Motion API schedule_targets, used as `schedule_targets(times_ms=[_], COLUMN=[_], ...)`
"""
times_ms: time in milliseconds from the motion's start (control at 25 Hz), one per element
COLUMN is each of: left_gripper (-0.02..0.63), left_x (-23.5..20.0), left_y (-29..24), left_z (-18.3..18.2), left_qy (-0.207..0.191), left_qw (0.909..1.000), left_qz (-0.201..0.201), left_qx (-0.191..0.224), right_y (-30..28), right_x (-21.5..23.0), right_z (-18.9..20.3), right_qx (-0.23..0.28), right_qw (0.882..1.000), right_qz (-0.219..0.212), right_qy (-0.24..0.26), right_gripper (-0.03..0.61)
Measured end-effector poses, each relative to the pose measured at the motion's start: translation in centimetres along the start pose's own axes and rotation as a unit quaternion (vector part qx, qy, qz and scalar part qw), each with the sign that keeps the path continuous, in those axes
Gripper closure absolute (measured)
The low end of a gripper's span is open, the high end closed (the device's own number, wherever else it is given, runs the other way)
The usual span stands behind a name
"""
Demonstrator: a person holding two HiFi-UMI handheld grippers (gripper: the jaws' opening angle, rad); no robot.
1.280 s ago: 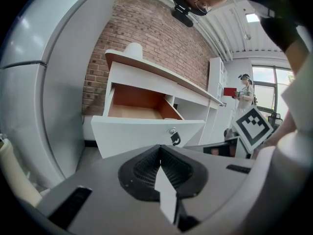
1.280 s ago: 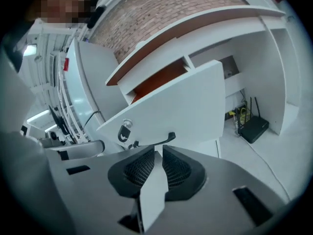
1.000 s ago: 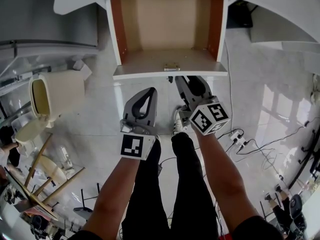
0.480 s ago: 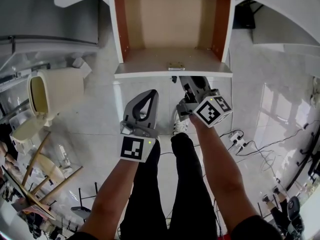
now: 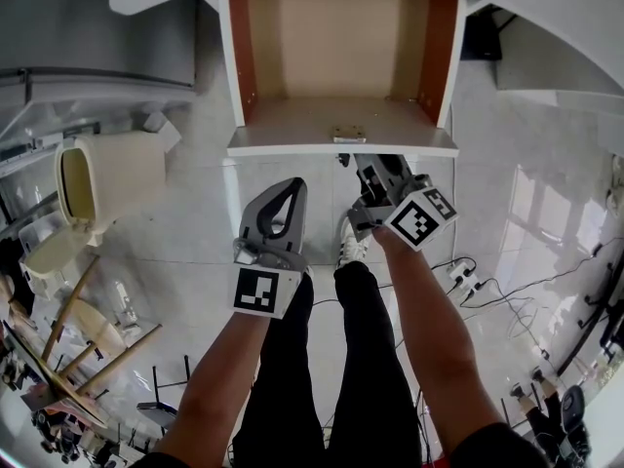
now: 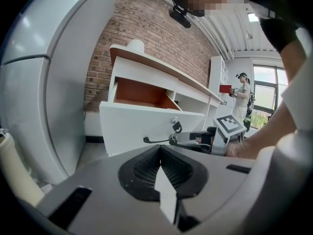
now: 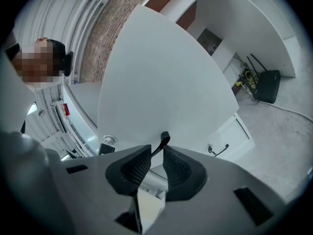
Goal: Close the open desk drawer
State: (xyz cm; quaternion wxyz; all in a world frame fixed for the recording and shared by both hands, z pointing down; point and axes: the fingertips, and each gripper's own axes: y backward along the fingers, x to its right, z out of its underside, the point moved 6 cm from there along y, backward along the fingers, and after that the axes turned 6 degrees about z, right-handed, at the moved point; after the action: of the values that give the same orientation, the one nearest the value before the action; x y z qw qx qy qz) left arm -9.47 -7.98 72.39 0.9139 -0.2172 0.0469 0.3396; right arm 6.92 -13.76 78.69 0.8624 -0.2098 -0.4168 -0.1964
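1. The right gripper view is mostly taken up by the white front of the open drawer (image 5: 322, 47). The drawer's inside does not show in that view.
2. The black handle (image 7: 165, 137) stands between the jaws of the right gripper (image 7: 156, 151), which have just been closing. A slit of light shows beside the handle, so the pads seem not to clamp it yet, though the angle is poor.
3. In the head view the drawer sits at the upper middle of the frame. The right gripper's tips run under its front edge, so the handle is hidden there.
4. A round lock (image 7: 108, 140) shows at the lower left of the right gripper view, half behind the gripper's body.
5. The left gripper (image 6: 160, 151) has its jaws together with nothing between them. Its grey body covers the lower half of its own view. In the head view it hangs below the drawer and apart from it.
6. The drawer juts from a white desk (image 6: 146, 65) against a brick wall (image 6: 146, 28). In the head view the desk top cuts off the drawer's back.
7. A closed lower drawer (image 7: 242, 131) shows at the right of the right gripper view.
8. In the head view a cream bin (image 5: 107, 178) stands at the left and a wooden chair (image 5: 88, 349) is cut off at the lower left. A power strip (image 5: 463, 271) with cables lies at the right.
9. A person (image 6: 243, 102) stands small and unclear at the right of the left gripper view.
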Motion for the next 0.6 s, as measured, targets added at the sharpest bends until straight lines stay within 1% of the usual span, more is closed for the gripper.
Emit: schedule_targets(times_ms=[320, 480, 600], left_gripper=[0.606, 0.606, 0.606], left_x=[-0.1, -0.2, -0.3], left_y=[0.2, 0.2, 0.1], left_z=[-0.4, -0.3, -0.3], left_qy=[-0.001, -0.001, 0.0], left_qw=[1.0, 1.0, 1.0], left_qz=[0.002, 0.006, 0.007], left_qx=[0.001, -0.003, -0.002], right_y=[0.4, 0.5, 0.4], right_x=[-0.4, -1.4, -2.0], right_z=[-0.1, -0.8, -1.3], right_qx=[0.012, 0.026, 0.036], right_qw=[0.999, 0.998, 0.996], right_qz=[-0.001, -0.015, -0.021], right_qy=[-0.047, -0.061, -0.084], right_gripper=[0.505, 0.509, 0.511])
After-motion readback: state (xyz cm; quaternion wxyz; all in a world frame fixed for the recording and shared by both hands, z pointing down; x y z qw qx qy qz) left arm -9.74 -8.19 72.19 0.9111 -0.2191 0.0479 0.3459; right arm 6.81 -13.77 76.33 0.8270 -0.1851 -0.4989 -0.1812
